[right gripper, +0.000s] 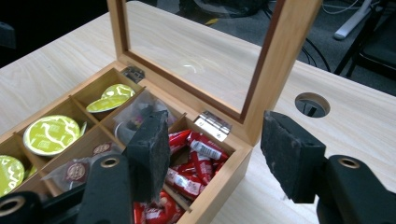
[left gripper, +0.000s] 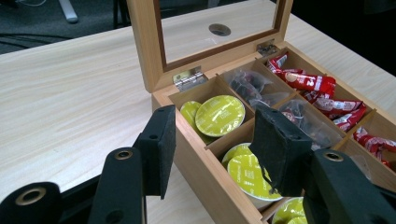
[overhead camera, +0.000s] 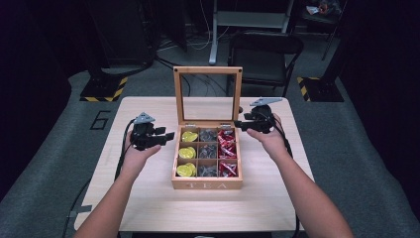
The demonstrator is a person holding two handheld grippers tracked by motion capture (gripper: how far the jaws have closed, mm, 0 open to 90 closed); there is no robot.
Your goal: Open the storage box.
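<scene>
**Open tea box, a gripper at each side wall**

Light wood table (overhead camera: 148, 198) holds everything; a round cable hole (right gripper: 312, 104) is cut in its top behind the box. Dark floor beyond, with a black chair (overhead camera: 265, 49) and a grey stand leg (overhead camera: 214, 34) past the far edge.

Wooden tea box (overhead camera: 207, 185), marked TEA on the front, sits mid-table. Its glass-paned lid (overhead camera: 208, 94) stands upright on two metal hinges (right gripper: 212, 125). Nine compartments: left column yellow-green capsules (overhead camera: 187, 152), middle column clear tea bag sachets (overhead camera: 208, 151), right column red packets (overhead camera: 227, 148).

Left gripper (overhead camera: 166, 137) hangs beside the box's left wall, jaws apart with nothing pinched; in the left gripper view that wall runs up between the two pads, one pad outside, the other over the capsules. Whether a pad touches the wood is hard to tell.

Right gripper (overhead camera: 237, 124) is at the far right corner by the hinge, jaws wide apart and empty; the corner and lid frame stand between its pads.

Cables (overhead camera: 121, 153) trail back along the forearms.
</scene>
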